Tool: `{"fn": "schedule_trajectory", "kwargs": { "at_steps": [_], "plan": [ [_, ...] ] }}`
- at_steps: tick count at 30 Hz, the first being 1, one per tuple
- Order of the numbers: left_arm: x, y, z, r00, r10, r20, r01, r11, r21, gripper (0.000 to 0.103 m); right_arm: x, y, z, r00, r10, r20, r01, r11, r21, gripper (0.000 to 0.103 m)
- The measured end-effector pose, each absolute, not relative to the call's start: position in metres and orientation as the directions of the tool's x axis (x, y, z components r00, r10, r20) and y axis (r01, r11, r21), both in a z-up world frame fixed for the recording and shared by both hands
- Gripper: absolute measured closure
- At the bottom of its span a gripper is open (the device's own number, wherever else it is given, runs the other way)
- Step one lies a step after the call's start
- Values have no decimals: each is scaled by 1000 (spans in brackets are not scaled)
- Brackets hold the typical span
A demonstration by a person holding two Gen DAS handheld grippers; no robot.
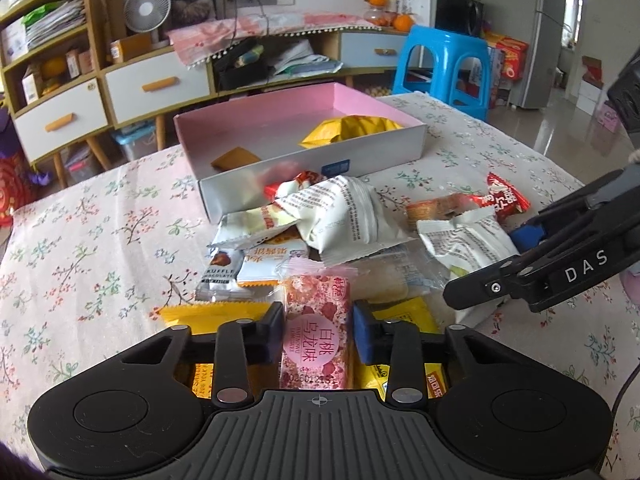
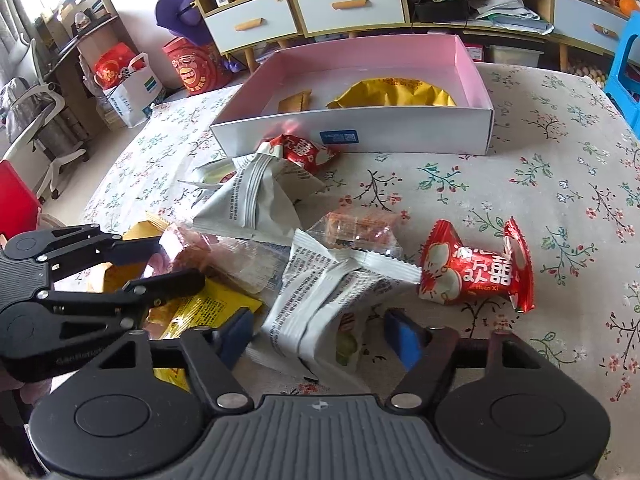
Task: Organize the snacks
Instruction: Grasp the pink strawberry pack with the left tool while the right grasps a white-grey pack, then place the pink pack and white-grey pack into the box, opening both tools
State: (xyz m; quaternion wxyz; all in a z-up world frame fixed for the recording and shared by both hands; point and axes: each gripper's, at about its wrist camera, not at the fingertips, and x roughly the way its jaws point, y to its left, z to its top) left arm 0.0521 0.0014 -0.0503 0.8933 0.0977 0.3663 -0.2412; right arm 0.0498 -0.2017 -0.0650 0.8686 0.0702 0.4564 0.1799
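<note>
My left gripper (image 1: pixel 318 332) is shut on a pink peach-oolong snack pack (image 1: pixel 316 320) at the near edge of a snack pile on the floral tablecloth. The right wrist view shows that gripper (image 2: pixel 176 260) at the left, over the pile. My right gripper (image 2: pixel 320 334) stands open around a white printed snack pack (image 2: pixel 320 304), with small gaps beside both pads. A red pack (image 2: pixel 476 272) lies to its right. Behind the pile stands the white box with a pink inside (image 1: pixel 312 168) (image 2: pixel 400 128), holding a yellow bag (image 1: pixel 352 128) and a tan biscuit (image 1: pixel 234 158).
More white, yellow and clear wrappers (image 1: pixel 340 212) are heaped between the grippers and the box. A second red pack (image 2: pixel 300 150) leans by the box's front wall. Beyond the table are a blue stool (image 1: pixel 444 64), drawers (image 1: pixel 156 84) and shelves.
</note>
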Motion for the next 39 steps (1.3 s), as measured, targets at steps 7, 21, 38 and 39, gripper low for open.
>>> {"fn": "schedule_trajectory", "kwargs": {
  "at_steps": [7,21,38,39],
  "plan": [
    [54,5,-47,628,-345,-698,460,887,-24,74,51,-204,-64,514,381,-768,-237,924,300,69],
    [55,11,-33,634,-351,-689,424,903,-70,74,48,-208,-55,508,396,-765,-223,918,328,77],
    [62,9,-9,660,-357,-661,399,912,-94,74,53,-213,-27,543,419,-728,-216,907,361,77],
    [63,8,-7,663,-358,-657,395,913,-99,74,55,-214,-26,547,415,-727,-211,909,360,77]
  ]
}}
